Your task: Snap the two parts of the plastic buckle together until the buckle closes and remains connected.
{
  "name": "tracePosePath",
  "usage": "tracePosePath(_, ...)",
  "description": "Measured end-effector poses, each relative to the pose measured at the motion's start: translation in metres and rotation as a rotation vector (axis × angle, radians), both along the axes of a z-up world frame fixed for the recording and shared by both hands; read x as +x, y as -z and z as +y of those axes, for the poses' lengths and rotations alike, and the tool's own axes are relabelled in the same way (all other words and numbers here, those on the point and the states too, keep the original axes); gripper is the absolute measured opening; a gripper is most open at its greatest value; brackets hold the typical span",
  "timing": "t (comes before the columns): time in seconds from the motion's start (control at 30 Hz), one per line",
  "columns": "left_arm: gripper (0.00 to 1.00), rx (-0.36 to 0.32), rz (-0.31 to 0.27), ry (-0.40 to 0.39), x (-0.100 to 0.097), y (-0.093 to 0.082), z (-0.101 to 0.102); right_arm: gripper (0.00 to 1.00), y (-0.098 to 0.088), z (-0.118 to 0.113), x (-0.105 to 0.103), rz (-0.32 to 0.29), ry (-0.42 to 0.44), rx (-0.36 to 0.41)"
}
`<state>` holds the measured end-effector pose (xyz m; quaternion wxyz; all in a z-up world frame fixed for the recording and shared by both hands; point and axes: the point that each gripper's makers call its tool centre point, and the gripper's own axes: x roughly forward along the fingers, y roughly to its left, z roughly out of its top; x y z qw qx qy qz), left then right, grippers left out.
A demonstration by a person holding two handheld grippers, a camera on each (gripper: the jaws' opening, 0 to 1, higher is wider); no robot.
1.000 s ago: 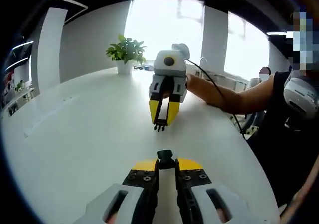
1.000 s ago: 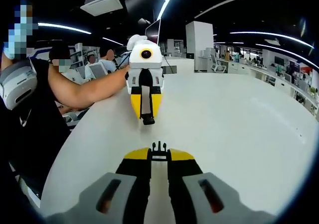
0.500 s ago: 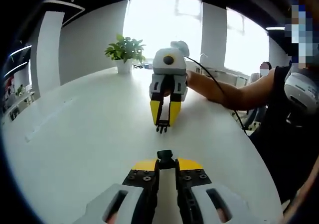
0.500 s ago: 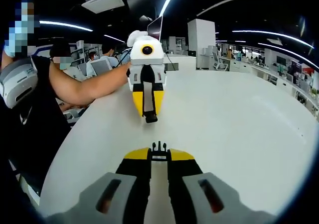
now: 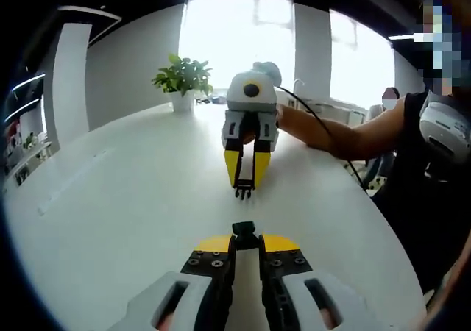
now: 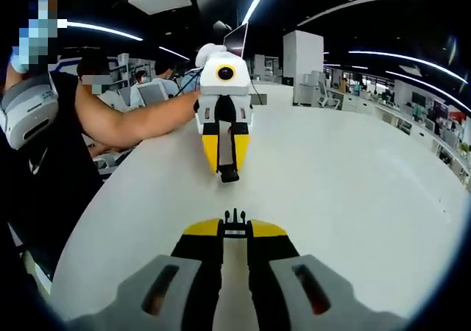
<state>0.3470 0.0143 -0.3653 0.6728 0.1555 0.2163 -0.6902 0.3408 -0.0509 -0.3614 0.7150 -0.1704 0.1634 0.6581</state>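
In the left gripper view my left gripper (image 5: pixel 245 237) is shut on the black socket half of the buckle (image 5: pixel 244 230), whose end pokes out between the yellow tips. Facing it across the white table (image 5: pixel 132 198) is my right gripper (image 5: pixel 245 186), shut on the black pronged half (image 5: pixel 242 192), a short gap away. The right gripper view mirrors this: the right gripper (image 6: pixel 234 226) holds the pronged half (image 6: pixel 234 217), and the left gripper (image 6: pixel 228 169) points back with the socket half (image 6: pixel 229 175) at its tip. The two halves are apart.
A potted plant (image 5: pixel 182 81) stands at the table's far edge before bright windows. A person's arm (image 5: pixel 331 141) and a black cable (image 5: pixel 324 143) reach in from the right. In the right gripper view, people sit at desks (image 6: pixel 147 88) beyond the table.
The two grippers have drawn slightly closer, each appearing a little larger and lower in the other's view. Both stay shut on their buckle halves.
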Motion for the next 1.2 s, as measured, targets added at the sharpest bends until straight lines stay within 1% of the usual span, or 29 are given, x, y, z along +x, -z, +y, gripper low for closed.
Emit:
tracePosePath(0.07,0.1,0.002,0.004,0.006,-0.0022,0.0004,0.0001,0.1,-0.0002,-0.0001,-0.0001,0.003,0.001,0.002)
tracePosePath(0.2,0.1,-0.015,0.004,0.016,-0.0045,-0.0042,-0.0004,0.1,-0.0021,0.0,-0.0004,0.006,-0.004,0.009)
tracePosePath(0.3,0.1,-0.017,0.004,0.02,-0.0042,-0.0044,-0.0008,0.1,-0.0026,0.0003,-0.0027,0.019,-0.013,0.009)
tracePosePath(0.63,0.1,-0.019,0.011,0.027,-0.0077,-0.0059,-0.0018,0.1,-0.0073,-0.0004,-0.0039,0.019,-0.005,0.01)
tracePosePath(0.8,0.1,-0.015,0.009,0.029,-0.0068,-0.0053,-0.0015,0.1,-0.0025,0.0004,-0.0046,0.027,-0.011,-0.006)
tracePosePath(1.2,0.1,-0.013,0.009,0.026,-0.0044,-0.0035,-0.0018,0.1,-0.0001,-0.0001,-0.0037,0.03,-0.011,-0.009)
